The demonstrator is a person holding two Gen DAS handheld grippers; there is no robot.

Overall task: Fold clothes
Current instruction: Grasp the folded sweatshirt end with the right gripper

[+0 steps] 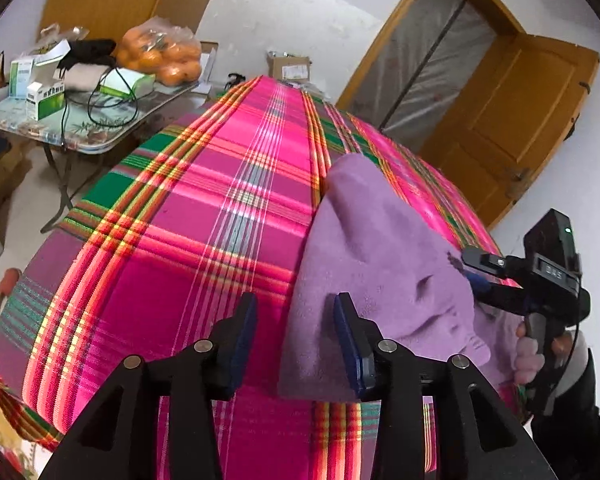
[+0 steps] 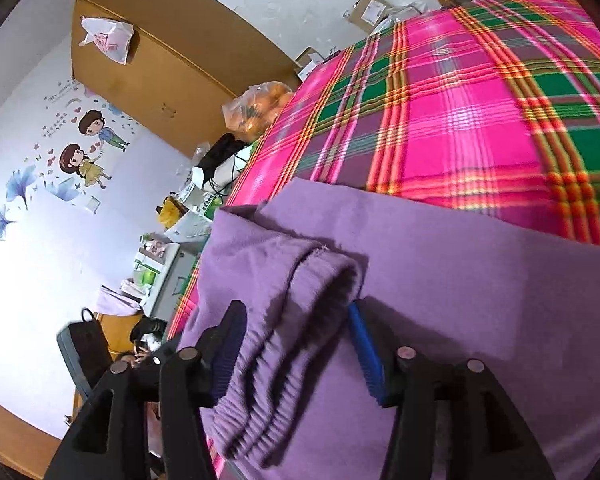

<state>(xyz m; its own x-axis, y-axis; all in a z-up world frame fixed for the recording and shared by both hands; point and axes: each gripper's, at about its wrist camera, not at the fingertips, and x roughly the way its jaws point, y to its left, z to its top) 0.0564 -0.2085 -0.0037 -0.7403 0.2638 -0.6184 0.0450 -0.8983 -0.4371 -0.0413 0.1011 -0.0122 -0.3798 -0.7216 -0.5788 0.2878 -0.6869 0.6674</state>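
A purple fleece garment (image 1: 384, 256) lies on a pink plaid bed cover (image 1: 204, 216), along its right side. My left gripper (image 1: 296, 320) is open, its fingers straddling the garment's left edge near the front, holding nothing. In the right wrist view the garment (image 2: 460, 288) fills the lower frame, with its ribbed elastic waistband (image 2: 292, 320) bunched between the fingers of my right gripper (image 2: 296, 332). The right jaws stand wide apart around the waistband and are not closed on it. The right gripper also shows in the left wrist view (image 1: 496, 276), at the garment's right edge.
A folding table (image 1: 80, 120) left of the bed holds medicine boxes, cables and a bag of oranges (image 1: 160, 56). A wooden door (image 1: 512, 120) stands open at the right. A wooden wardrobe (image 2: 160, 64) and wall stickers (image 2: 80, 148) are to the left.
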